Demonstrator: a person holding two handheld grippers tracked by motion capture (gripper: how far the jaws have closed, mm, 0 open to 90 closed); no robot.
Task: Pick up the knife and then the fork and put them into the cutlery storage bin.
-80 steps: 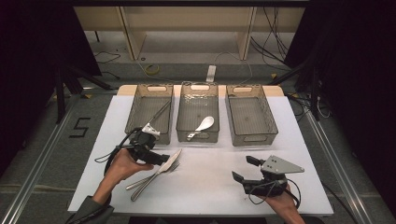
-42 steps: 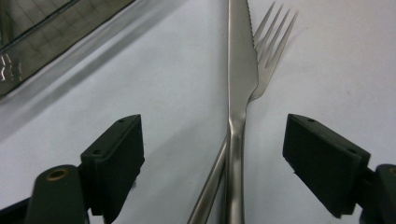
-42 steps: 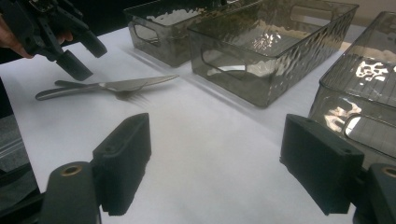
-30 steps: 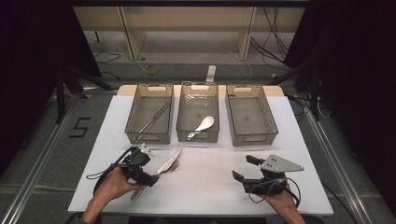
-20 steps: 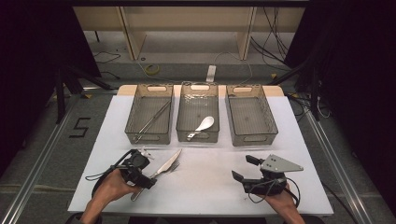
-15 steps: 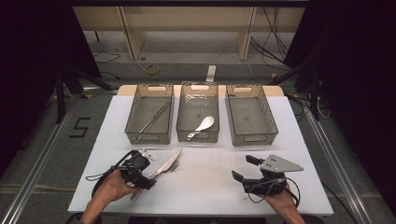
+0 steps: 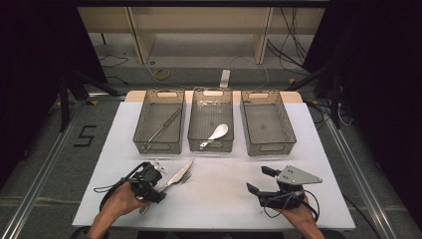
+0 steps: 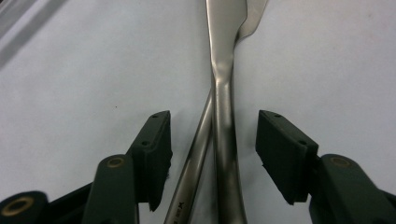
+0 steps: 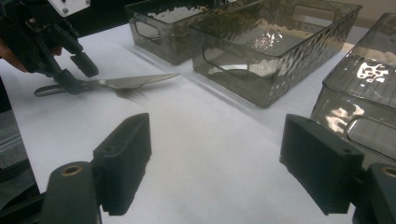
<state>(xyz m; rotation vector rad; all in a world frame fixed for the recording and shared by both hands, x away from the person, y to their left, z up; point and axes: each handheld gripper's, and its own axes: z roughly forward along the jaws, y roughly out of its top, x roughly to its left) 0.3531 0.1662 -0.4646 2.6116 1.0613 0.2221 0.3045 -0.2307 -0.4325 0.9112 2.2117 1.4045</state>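
Left gripper view shows the left gripper [image 8: 212, 154] straddling the knife [image 8: 224, 93] and fork [image 8: 196, 158] handles lying on the white table [image 8: 93, 70], its jaws just closing but not yet touching, while the right gripper [image 7: 262, 180] rests spread and empty.

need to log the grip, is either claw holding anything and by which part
Nothing yet. The left claw has been closing around the knife and fork handles, pads not touching. The right claw is open.

Knife [image 7: 178, 175] and fork [image 7: 185, 176] are lying together at front left; behind, three bins are standing abreast, the middle bin [image 7: 210, 144] holding a spoon [image 7: 216, 134].
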